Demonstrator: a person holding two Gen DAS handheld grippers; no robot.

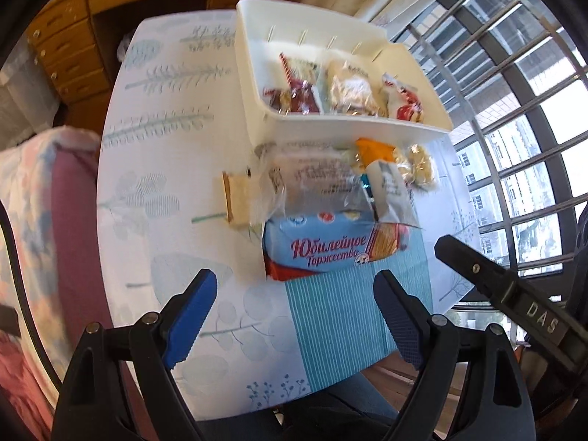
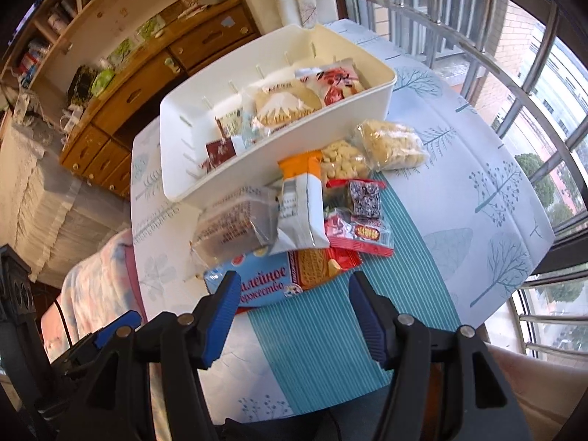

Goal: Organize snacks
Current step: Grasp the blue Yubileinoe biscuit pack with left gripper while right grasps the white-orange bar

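Behind the desk (image 2: 477,191), wooden drawers (image 2: 121,110) and shelves are seen at ten o'clock and a barred window (image 2: 533,73) at two o'clock. A leaf-and-tree printed cloth covers the desk, with a teal striped mat (image 2: 330,330) laid at its near edge.

A white bin (image 2: 176,169) is set at twelve o'clock on the desk, its long axis running from eight o'clock to two o'clock in the right wrist view. Several packets are already stowed at its right end: a red-and-white bag (image 2: 338,81), a pale biscuit pack (image 2: 283,106) and a small dark red pack (image 2: 220,150). The left end of the bin is unfilled, so the task is judged to be partly done.

A loose pile is left just in front of the bin. The largest piece, a blue biscuit pack (image 2: 257,286), lies nearest, its long axis running nine to three o'clock, tilted slightly up to the right, printed side up. Resting on it are a clear box (image 2: 235,228) and a white sachet (image 2: 301,217) with an orange top, the sachet's long axis lying roughly twelve to six o'clock. At three o'clock of these, red sweets packets (image 2: 360,231) are heaped, and two clear bags of pale biscuits (image 2: 389,143) lie touching the bin's front wall.

Both tools are held over the mat at six o'clock of the pile. The left gripper (image 1: 294,316) has its fingers spread wide with nothing between them. The right gripper (image 2: 290,316) is likewise parted and grips nothing; the blue pack is framed just beyond its tips, without visible contact.
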